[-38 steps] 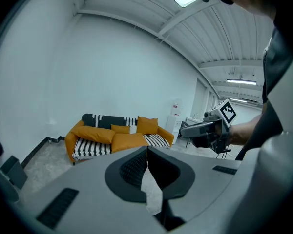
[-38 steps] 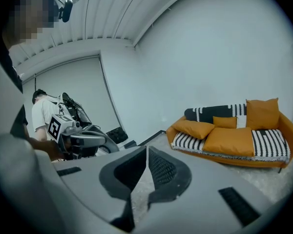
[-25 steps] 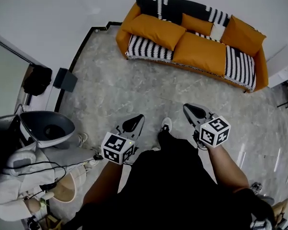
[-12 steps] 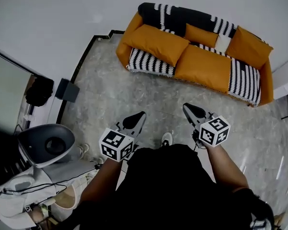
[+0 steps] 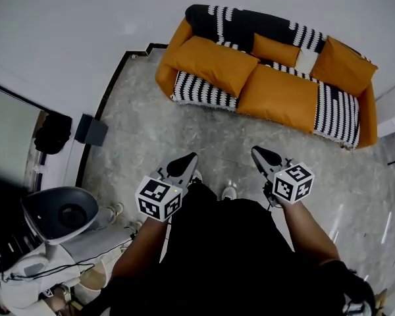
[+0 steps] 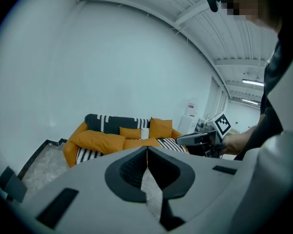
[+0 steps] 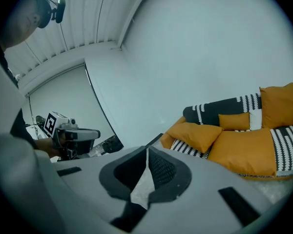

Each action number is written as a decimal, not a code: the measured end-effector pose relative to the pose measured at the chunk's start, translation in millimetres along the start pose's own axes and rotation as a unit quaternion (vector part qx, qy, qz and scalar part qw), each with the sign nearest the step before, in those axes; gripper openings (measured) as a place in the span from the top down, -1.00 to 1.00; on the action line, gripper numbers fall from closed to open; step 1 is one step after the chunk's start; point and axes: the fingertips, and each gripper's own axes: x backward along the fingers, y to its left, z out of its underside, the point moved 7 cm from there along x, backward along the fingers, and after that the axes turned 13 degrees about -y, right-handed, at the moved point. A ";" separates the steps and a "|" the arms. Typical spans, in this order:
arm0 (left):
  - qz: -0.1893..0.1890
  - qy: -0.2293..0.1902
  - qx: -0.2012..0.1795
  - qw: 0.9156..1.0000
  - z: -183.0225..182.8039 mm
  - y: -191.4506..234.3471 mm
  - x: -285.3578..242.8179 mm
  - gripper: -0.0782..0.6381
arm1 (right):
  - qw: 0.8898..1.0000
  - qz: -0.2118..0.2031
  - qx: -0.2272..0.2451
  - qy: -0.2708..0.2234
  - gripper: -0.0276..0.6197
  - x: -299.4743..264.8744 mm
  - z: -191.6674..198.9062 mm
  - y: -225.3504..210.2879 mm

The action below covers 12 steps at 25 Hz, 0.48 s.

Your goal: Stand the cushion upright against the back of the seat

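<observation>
The person held the left gripper [image 5: 193, 157] and the right gripper [image 5: 255, 150] out ahead of the torso [image 5: 224, 255] on bare forearms [image 5: 308, 226], side by side yet apart, both angled slightly downward, each pair of jaws closed together on nothing.

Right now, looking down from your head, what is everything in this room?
sofa: one, orange, against the far wall.
striped throw: count unclear, black and white, over the sofa's back and seat.
orange cushions: four, on the sofa; the two large ones lie down.
white cushion: one, small, against the backrest.
black box: one, on the floor by the left wall.
grey bowl-shaped shell: one, lower left.
left tongs, right tongs: grey with marker cubes, shut, empty, over the floor.
</observation>
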 end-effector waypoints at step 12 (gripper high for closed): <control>0.039 0.008 -0.001 0.999 -19.6 56.8 -71.8 0.73 | 0.999 0.034 0.003 -0.009 0.80 -45.3 -19.9 -34.9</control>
